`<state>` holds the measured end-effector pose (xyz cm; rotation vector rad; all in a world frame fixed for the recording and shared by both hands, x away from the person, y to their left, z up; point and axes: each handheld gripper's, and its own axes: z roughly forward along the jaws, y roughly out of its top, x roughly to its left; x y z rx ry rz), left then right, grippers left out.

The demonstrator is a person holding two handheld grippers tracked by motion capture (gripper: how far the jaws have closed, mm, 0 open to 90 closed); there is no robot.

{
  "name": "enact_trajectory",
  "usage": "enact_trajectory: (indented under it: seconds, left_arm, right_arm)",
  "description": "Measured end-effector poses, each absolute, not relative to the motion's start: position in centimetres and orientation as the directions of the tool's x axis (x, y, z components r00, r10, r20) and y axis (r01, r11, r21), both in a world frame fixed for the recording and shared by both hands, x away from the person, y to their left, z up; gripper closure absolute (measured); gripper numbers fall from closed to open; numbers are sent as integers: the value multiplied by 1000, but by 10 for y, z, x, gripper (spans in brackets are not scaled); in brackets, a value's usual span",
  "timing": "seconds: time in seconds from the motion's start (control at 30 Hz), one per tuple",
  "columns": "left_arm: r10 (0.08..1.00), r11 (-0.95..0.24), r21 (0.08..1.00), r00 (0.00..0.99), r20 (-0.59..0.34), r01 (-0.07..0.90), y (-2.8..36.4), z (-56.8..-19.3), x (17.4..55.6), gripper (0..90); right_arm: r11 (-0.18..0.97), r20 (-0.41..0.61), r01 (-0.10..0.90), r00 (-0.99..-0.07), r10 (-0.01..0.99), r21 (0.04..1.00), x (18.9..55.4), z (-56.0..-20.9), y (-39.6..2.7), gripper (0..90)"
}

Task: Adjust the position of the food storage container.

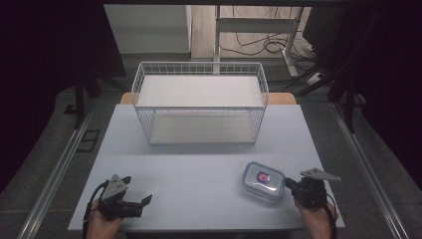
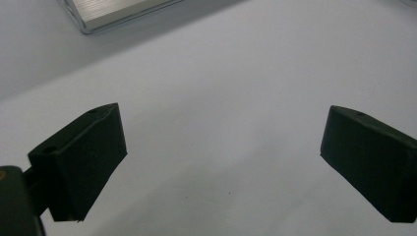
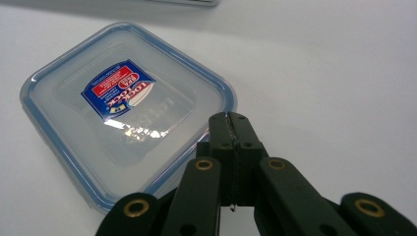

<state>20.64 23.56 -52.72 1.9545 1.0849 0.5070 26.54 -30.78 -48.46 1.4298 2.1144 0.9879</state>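
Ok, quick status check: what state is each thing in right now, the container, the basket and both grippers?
Food container: lid on, flat on the table, in front of the basket.
Wire basket: upright, nothing visible inside.
Left gripper: jaws wide open, nothing between them.
Right gripper: jaws shut together, holding nothing, tips at the container's edge; contact can't be told.

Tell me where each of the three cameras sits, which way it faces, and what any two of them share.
High view: above the person's side, looking forward and down on the table, wire basket and lidded box; both hands show, with the left gripper and right gripper.
Left gripper view: rides the left gripper, looking down at bare table; its two black jaws stand wide apart.
Right gripper view: rides the right gripper, facing the box; its jaws are together at the box's rim.
Shared: high and right gripper views both show the box.
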Motion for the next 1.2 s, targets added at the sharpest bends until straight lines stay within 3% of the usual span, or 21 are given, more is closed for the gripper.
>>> enact_trajectory:
  seconds: [0.67,1.2]
  left_arm:
    - [835,-298,815,549,-30,497,234,-526,206,27]
    - [822,-316,810,568,-25,493,228,-526,207,26]
  right_arm:
    - [321,122,601,-579,806,732,308,-491,-218,893]
    - [386,116,551,-670,734,740,310,-495,-161,893]
